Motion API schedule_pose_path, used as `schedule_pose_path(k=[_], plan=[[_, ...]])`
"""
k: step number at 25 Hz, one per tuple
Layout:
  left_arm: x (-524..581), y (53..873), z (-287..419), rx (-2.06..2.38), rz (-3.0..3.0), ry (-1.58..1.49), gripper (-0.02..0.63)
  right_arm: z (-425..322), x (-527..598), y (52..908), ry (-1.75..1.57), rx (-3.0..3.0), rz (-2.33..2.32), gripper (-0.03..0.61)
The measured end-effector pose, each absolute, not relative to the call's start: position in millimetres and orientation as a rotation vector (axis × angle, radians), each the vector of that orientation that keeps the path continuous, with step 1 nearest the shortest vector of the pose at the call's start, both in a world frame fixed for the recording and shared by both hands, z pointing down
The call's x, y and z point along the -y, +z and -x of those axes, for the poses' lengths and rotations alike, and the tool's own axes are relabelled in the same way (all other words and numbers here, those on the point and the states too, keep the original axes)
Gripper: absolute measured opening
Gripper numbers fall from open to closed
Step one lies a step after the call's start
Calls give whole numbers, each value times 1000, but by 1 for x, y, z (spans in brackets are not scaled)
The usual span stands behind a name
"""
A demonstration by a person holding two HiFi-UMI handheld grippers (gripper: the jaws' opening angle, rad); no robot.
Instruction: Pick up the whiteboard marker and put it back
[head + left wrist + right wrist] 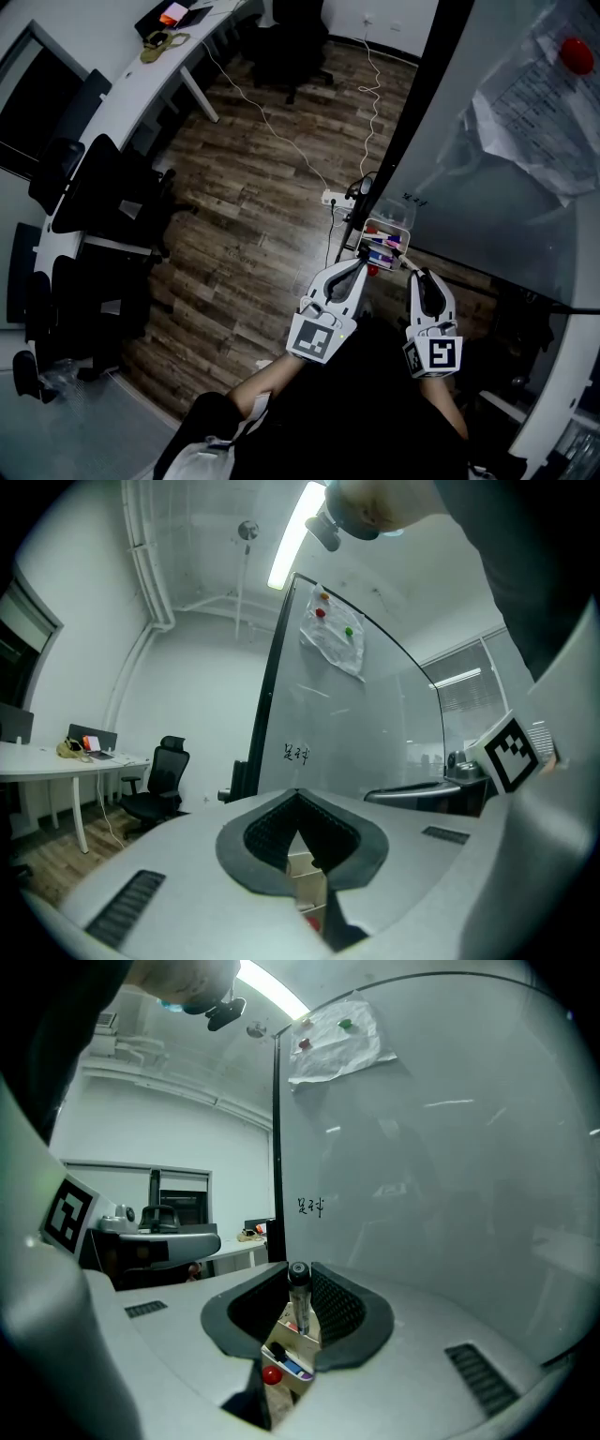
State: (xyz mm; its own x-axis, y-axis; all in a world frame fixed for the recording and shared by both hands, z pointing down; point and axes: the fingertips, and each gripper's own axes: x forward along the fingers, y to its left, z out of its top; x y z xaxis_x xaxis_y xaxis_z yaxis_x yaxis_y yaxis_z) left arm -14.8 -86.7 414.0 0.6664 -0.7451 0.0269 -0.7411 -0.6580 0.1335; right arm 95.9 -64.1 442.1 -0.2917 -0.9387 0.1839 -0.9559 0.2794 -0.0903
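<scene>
Right: our right tool [298, 1283] grips the whiteboard marker [299, 1312] upright, long axis vertical, marker tray [281, 1333] directly beneath. Left tool [298, 803] closed, empty.

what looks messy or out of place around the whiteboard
The paper pinned on the whiteboard is crumpled and hangs crooked, and white cables trail loose across the floor. The marker in the right gripper looks fine.

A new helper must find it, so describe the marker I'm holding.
At the foot of the whiteboard sits a white marker tray. Just above it, the right gripper holds one marker upright, dark end up; the other markers lie in the tray.
</scene>
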Motion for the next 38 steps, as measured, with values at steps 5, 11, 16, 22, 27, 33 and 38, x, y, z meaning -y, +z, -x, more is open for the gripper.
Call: schedule_pose_path(k=[5, 11, 16, 22, 27, 33, 38], plan=[[92, 421, 11, 1223, -2744, -18, 8, -100, 72, 447, 303, 2419, -1811, 85], [97, 422, 10, 1229, -2729, -24, 8, -100, 76, 454, 320, 2434, -1797, 85], [99, 426, 6, 1219, -2726, -10, 8, -104, 78, 456, 324, 2426, -1797, 84], [101, 428, 3, 1218, -2719, -11, 8, -106, 82, 459, 343, 2409, -1792, 85], [105, 428, 5, 1230, -2717, -7, 8, -108, 85, 463, 344, 2409, -1789, 86], [107, 429, 6, 1229, -2716, -5, 8, -104, 90, 464, 345, 2410, -1771, 85], [110, 430, 6, 1231, -2710, 2, 8, -103, 95, 464, 359, 2405, -1780, 86]])
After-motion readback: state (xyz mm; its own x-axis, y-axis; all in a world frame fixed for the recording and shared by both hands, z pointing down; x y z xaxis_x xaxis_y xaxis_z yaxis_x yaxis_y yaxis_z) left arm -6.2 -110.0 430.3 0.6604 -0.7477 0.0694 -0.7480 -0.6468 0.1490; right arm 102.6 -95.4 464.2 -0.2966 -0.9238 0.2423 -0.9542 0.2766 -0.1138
